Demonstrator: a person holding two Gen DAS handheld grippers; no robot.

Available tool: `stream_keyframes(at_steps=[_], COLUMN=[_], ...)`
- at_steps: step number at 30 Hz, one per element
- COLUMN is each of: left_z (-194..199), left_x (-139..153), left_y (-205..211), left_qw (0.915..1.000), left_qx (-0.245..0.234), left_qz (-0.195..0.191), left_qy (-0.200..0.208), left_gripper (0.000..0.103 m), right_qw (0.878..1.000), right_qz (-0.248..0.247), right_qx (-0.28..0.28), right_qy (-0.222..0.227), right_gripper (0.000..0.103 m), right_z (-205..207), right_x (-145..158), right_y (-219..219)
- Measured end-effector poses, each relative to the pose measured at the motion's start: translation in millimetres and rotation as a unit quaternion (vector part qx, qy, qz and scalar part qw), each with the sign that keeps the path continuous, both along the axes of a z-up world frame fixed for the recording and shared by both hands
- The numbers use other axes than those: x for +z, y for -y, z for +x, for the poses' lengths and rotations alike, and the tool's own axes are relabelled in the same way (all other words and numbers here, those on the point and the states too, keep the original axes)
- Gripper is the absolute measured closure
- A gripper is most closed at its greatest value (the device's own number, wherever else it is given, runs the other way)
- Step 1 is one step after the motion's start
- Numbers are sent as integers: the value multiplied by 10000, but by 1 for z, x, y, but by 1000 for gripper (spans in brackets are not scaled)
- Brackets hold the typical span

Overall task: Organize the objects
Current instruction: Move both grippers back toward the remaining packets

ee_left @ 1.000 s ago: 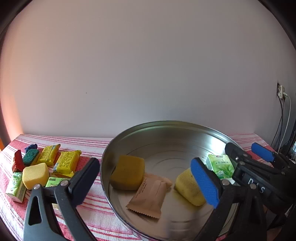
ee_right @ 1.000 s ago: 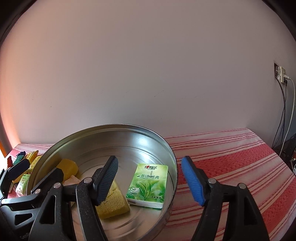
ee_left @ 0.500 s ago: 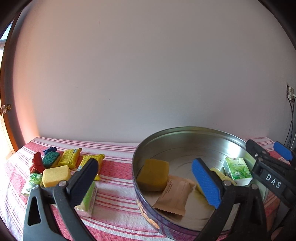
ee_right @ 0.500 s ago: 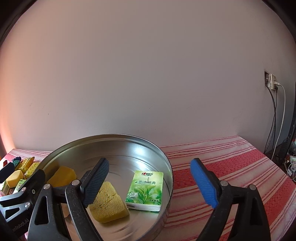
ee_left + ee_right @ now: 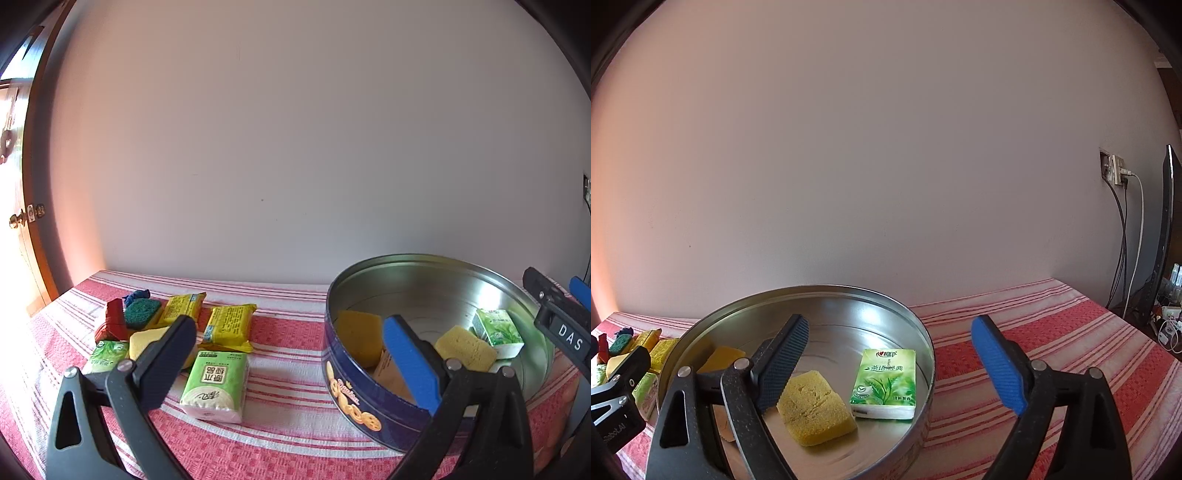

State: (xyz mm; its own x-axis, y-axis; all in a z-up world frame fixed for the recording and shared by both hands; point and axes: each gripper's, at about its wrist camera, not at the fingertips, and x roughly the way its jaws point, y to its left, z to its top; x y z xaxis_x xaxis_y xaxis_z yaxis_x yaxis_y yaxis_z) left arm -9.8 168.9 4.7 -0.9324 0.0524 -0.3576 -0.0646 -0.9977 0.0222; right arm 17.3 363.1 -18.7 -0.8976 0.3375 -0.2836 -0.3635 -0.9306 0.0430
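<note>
right gripper open and empty above tin, green tissue pack below between its fingers, two yellow sponges inside, left gripper open

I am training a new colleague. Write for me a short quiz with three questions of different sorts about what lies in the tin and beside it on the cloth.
1. True or false: the green tissue pack in the round tin lies flat on the tin's floor.
2. Multiple choice: between the fingers of the right gripper there is (A) a clamped sponge, (B) nothing gripped, (C) a yellow packet.
3. Fill in: beside the tin, on the striped cloth, the left gripper points toward a loose green ____ pack.

Key: 1 true; 2 B; 3 tissue.
</note>
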Motion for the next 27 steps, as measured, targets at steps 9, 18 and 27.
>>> stream_keyframes(at_steps=[9,18,27], left_z=[10,6,-10], left_x=[3,3,0], left_y=[39,98,181], left_qw=[10000,9996,9979], left_qx=[35,147,567], left_qz=[-7,-252,25], left_qy=[32,2,297], left_gripper=[1,1,1], right_qw=[9998,10000,9984], right_qz=[-38,-29,-121], right_qx=[-202,65,525], right_qy=[14,-8,164], right_gripper=[11,11,11], right_z=[12,30,30], right_x=[1,1,0], right_y=[19,66,123])
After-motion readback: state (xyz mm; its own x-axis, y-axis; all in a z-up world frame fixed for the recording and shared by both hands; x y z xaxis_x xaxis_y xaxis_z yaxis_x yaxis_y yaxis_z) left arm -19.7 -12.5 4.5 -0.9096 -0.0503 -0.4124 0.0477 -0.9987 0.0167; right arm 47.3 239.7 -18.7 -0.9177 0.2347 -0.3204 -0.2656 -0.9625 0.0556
